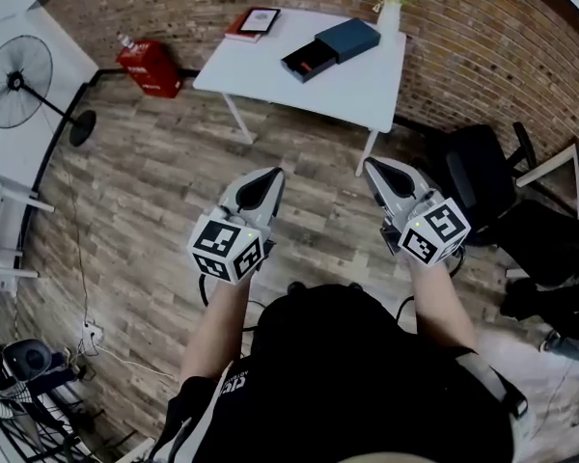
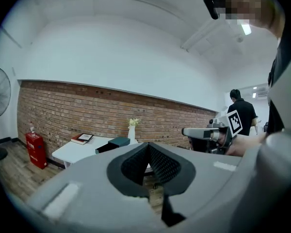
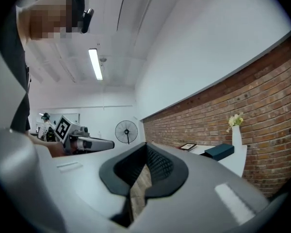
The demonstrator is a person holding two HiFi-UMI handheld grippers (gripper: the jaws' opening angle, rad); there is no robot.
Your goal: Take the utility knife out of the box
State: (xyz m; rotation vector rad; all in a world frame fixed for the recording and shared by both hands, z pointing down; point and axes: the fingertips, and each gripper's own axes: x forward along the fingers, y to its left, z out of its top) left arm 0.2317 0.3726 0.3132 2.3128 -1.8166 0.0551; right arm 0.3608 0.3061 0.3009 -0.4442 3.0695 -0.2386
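A dark teal box point(image 1: 330, 49) lies on the white table point(image 1: 270, 70) by the far brick wall, its black inner tray slid partly out to the left. The utility knife cannot be made out in it. The same box point(image 2: 114, 143) shows small in the left gripper view, and the box point(image 3: 219, 151) also in the right gripper view. My left gripper point(image 1: 272, 176) and right gripper point(image 1: 371, 167) are both held out level over the wooden floor, well short of the table. Both are shut with nothing between their jaws.
On the table also lie a red book with a tablet on it point(image 1: 252, 22) and a white vase with flowers point(image 1: 393, 6). A red canister point(image 1: 151, 68) stands left of the table, a standing fan point(image 1: 19, 85) further left, a black office chair point(image 1: 478, 177) at right.
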